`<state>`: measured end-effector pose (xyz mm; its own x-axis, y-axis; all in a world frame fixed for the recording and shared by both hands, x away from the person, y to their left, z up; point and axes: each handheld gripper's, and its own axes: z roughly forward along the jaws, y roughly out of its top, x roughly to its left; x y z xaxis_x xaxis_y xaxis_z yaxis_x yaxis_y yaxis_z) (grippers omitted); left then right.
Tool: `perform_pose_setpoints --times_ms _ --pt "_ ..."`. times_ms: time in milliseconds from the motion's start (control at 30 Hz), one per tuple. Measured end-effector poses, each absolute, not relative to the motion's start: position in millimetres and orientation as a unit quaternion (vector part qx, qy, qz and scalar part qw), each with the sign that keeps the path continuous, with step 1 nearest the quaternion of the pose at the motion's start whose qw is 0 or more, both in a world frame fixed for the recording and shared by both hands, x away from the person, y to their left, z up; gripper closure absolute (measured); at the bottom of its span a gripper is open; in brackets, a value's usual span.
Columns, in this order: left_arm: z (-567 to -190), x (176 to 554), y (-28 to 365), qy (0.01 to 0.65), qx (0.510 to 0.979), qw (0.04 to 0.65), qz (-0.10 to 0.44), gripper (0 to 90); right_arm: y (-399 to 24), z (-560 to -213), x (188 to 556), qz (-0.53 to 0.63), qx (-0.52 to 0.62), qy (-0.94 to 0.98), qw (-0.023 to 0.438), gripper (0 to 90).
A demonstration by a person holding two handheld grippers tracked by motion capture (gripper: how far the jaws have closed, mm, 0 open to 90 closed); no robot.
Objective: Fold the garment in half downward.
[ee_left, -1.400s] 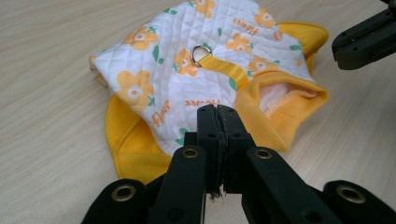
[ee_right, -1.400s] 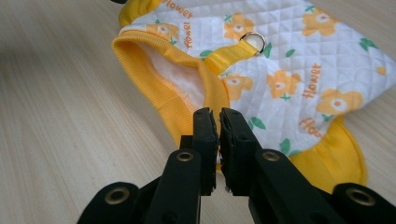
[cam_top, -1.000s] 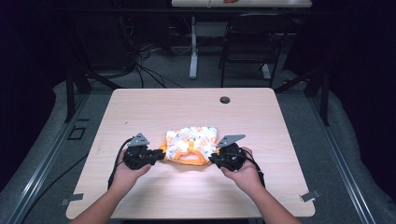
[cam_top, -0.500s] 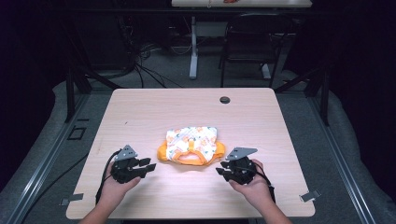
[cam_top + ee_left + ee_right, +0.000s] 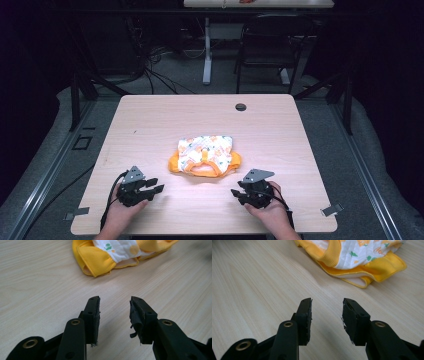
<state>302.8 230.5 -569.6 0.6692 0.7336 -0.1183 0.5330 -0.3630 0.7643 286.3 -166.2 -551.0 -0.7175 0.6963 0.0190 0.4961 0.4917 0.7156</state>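
Both grippers have been drawn back from the garment toward the near table edge, and their jaws have just been opening, with nothing between them. The left gripper (image 5: 150, 186) and the right gripper (image 5: 244, 194) are now held wide apart over bare wood. The folded yellow-and-white baby garment (image 5: 205, 155) is left lying flat at mid-table (image 5: 150, 120), well clear of both. The fold appears released; any further fold calls for a fresh approach to an edge.
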Motion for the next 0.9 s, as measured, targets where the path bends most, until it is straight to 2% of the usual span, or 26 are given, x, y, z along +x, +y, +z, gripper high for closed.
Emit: perform_pose_setpoints --times_ms 900 --pt "-578 299 223 0.372 0.827 0.396 0.144 55.5 -168 -574 286 0.356 0.349 0.854 0.146 56.0"
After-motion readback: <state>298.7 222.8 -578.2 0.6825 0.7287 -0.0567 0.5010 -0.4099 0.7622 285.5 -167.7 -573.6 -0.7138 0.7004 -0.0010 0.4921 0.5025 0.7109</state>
